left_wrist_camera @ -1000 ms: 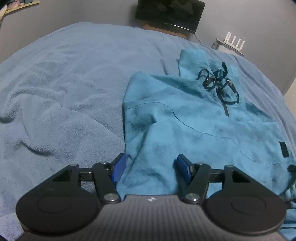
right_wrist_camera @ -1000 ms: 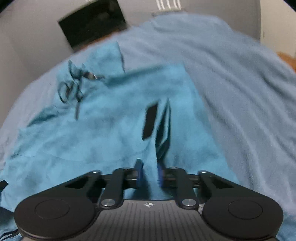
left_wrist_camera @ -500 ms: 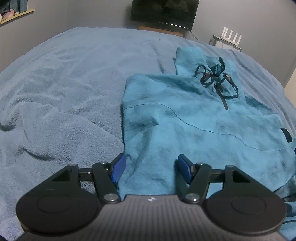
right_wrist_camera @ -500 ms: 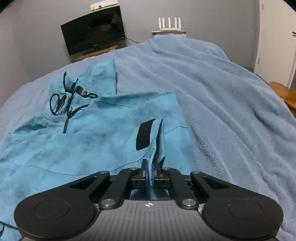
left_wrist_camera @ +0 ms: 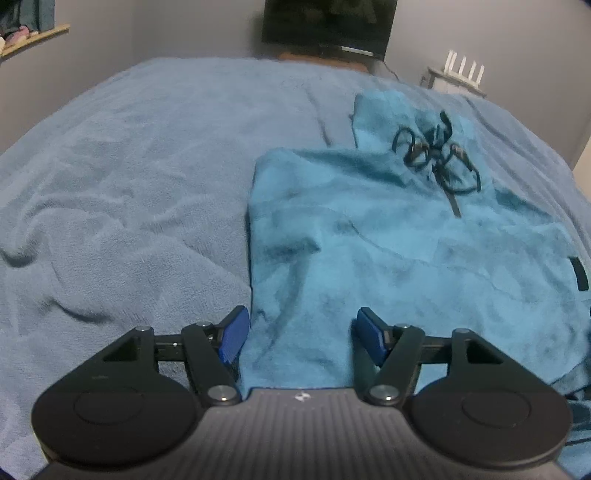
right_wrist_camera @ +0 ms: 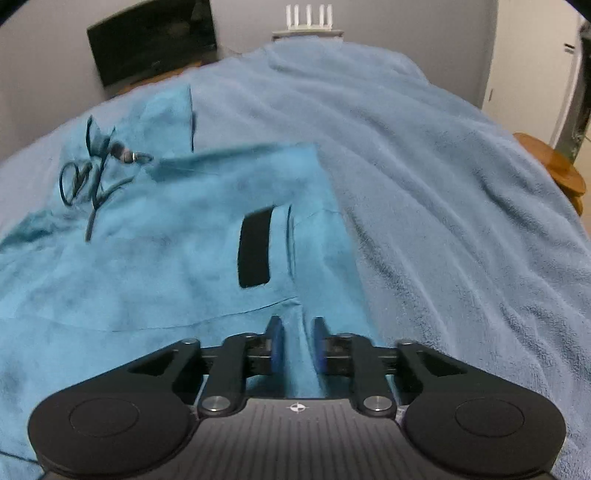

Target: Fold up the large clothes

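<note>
A teal hoodie [left_wrist_camera: 388,258] lies spread on a blue-grey blanket [left_wrist_camera: 129,184], its black drawstrings [left_wrist_camera: 436,155] tangled at the neck. My left gripper [left_wrist_camera: 301,332] hovers over the hoodie's near left edge; its jaws are open and still widening slightly, with nothing pressed between them. In the right wrist view the hoodie [right_wrist_camera: 147,266] shows a black patch [right_wrist_camera: 255,251] beside a folded edge. My right gripper [right_wrist_camera: 297,343] is at the hoodie's near right part and its jaws are opening. A low ridge of teal fabric runs between the pads, which no longer press on it.
The blanket [right_wrist_camera: 443,184] covers the whole bed. Beyond the far edge stand a dark screen [left_wrist_camera: 328,22] and a white router [left_wrist_camera: 463,72] on a shelf. A wooden stool [right_wrist_camera: 557,170] stands off the bed's right side.
The right gripper's jaws, shut on a raised fold of the hoodie half a second ago, have parted, and the fold has sunk flatter. The left gripper has hardly moved.
</note>
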`<state>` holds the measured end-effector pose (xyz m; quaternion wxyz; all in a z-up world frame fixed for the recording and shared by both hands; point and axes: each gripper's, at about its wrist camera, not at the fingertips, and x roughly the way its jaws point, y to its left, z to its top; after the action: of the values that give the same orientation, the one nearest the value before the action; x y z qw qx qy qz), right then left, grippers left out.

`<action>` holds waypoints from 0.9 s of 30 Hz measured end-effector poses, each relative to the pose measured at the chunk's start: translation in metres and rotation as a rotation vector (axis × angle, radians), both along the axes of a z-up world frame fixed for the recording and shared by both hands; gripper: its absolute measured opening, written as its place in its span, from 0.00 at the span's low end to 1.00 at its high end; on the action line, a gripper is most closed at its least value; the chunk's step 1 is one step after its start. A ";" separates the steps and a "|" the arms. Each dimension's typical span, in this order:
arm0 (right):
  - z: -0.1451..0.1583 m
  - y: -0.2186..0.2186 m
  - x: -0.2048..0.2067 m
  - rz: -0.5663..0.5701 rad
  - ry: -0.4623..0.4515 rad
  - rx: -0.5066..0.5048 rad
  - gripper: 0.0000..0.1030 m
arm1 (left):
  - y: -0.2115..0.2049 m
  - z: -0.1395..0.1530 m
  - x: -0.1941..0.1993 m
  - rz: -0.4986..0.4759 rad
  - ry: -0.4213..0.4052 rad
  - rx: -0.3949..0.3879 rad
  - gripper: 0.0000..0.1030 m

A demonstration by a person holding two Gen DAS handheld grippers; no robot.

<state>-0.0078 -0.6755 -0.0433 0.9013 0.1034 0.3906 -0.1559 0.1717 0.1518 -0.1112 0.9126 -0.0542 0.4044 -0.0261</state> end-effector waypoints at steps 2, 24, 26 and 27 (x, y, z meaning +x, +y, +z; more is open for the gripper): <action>0.014 0.005 -0.008 0.015 -0.095 -0.021 0.43 | 0.000 0.009 -0.003 0.003 -0.058 -0.016 0.62; -0.023 0.013 0.018 0.103 -0.027 0.046 0.47 | -0.075 -0.034 0.024 -0.297 0.043 0.220 0.71; -0.017 0.010 0.007 0.095 -0.062 0.038 0.53 | -0.069 -0.026 0.019 -0.249 0.016 0.217 0.74; -0.018 0.008 0.005 0.079 -0.051 0.030 0.56 | -0.064 -0.027 0.020 -0.215 0.030 0.213 0.74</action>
<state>-0.0032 -0.6671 -0.0613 0.9148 0.1053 0.3737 -0.1114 0.1919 0.0882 -0.1379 0.8990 0.0863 0.4220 -0.0798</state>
